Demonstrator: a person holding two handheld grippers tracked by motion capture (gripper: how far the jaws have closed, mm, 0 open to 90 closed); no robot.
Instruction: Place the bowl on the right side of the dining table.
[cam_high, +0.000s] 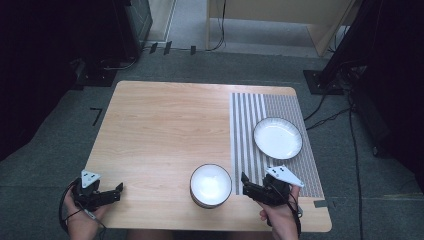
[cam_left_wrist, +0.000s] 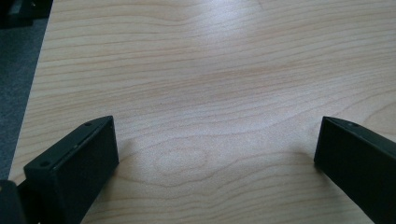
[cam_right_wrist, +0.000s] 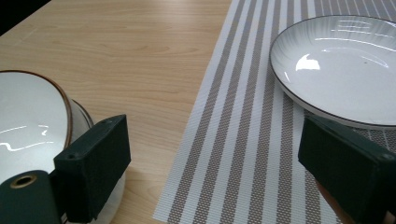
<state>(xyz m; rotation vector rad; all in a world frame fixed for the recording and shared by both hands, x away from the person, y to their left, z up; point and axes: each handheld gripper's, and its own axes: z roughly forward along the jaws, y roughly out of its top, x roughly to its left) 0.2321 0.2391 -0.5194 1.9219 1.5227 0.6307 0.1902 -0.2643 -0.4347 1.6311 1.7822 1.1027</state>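
A white bowl (cam_high: 210, 185) with a brown rim stands near the table's front edge, and its left part appears in the right gripper view as the bowl (cam_right_wrist: 32, 126). A white plate (cam_high: 277, 138) with a dark rim lies on the striped placemat (cam_high: 250, 145); the plate (cam_right_wrist: 341, 65) sits beyond the right jaw. My right gripper (cam_high: 243, 179) hovers just right of the bowl, open, nothing between its jaws (cam_right_wrist: 212, 163). My left gripper (cam_high: 119, 189) rests at the front left corner, open over bare wood (cam_left_wrist: 215, 144).
The wooden table (cam_high: 165, 125) has a wide bare stretch between the two grippers and toward the back. Dark stands and cables surround the table on the grey floor (cam_high: 350, 165).
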